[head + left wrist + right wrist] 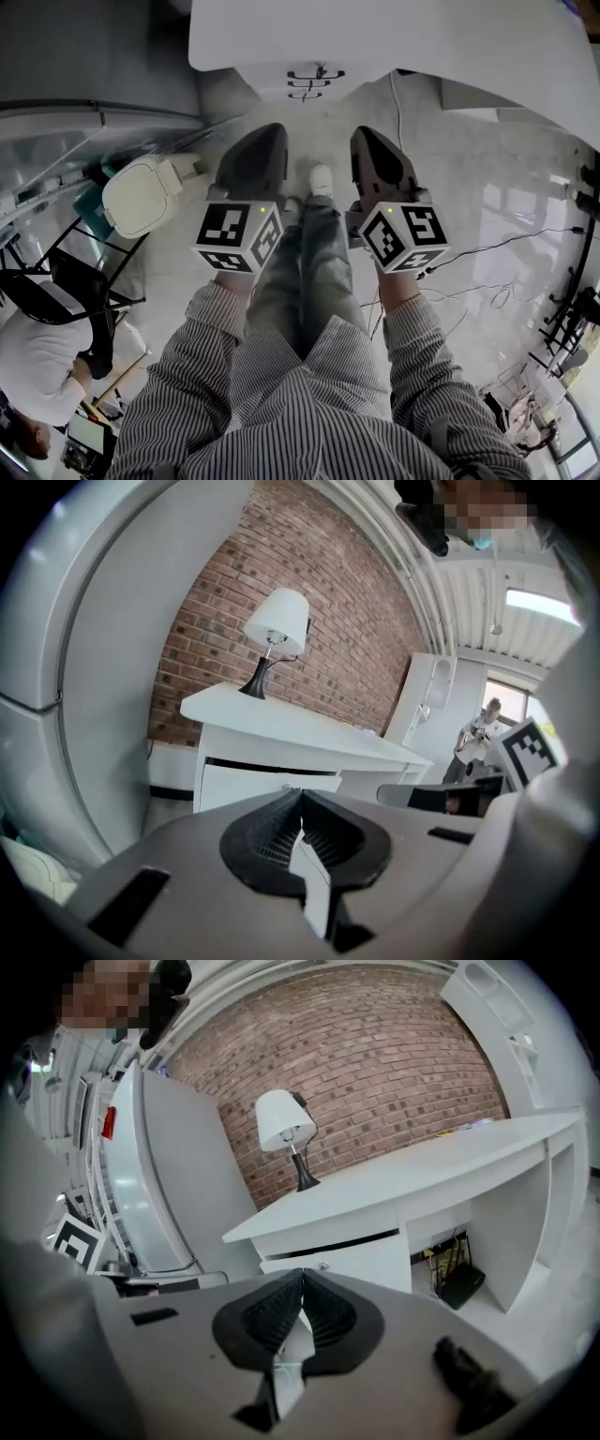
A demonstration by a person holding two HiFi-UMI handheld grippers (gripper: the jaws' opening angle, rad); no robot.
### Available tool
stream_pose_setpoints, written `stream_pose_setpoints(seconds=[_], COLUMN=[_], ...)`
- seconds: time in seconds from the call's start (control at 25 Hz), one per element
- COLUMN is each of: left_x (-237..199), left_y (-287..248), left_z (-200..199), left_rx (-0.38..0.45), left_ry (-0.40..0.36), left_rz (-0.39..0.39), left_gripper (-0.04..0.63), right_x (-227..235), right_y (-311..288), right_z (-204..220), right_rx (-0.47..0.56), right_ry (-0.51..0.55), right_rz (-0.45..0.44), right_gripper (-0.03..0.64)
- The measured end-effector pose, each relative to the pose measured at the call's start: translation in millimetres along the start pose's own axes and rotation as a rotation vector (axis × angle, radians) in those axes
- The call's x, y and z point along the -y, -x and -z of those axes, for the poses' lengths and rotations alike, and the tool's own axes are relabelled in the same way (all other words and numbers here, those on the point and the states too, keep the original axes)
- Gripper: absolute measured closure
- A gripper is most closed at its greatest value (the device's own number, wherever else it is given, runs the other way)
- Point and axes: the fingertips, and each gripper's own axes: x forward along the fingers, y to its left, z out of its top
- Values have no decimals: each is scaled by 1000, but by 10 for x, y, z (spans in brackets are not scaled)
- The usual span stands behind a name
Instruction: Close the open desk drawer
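The white desk (394, 33) stands ahead of me, its drawer fronts (314, 82) with dark handles jutting out from under the top. In the right gripper view the top drawer (370, 1258) shows a dark gap beneath the desktop and a small knob (323, 1266). The left gripper view shows the same drawer (246, 785) under the desk (281, 722). My left gripper (272, 129) (300, 801) and right gripper (362, 132) (302, 1275) are both shut with nothing in them. They are held side by side, well short of the desk.
A white lamp (284, 1121) stands on the desk's left end. A black router (463, 1284) sits under the desk. A white lidded bin (141, 195) is at my left. Cables (487, 248) trail on the floor at right. A person (37, 361) crouches at lower left.
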Motion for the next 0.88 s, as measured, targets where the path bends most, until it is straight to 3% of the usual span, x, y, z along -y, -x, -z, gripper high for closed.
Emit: stream_pose_setpoints(seconds=[0.28,0.56,0.72,0.88], left_x=[348,642,752,885], left_y=[493,1120,1451,1652], left_z=[-405,-842,-993,-1134], left_rx=[87,144,140,144], left_ry=[-57,-54,-64,-70], left_rz=[78,139,159,169], left_gripper=[583,583,583,583], right_x=[-542,-1057,-1303,-1525], right_y=[421,979,1192,1300], right_z=[-372,-796,-913,-963], right_rx=[31,78,98,72], right_ry=[171,215,195,193], right_rz=[-68,-84,-75,-122], right_gripper=[600,600,600,600])
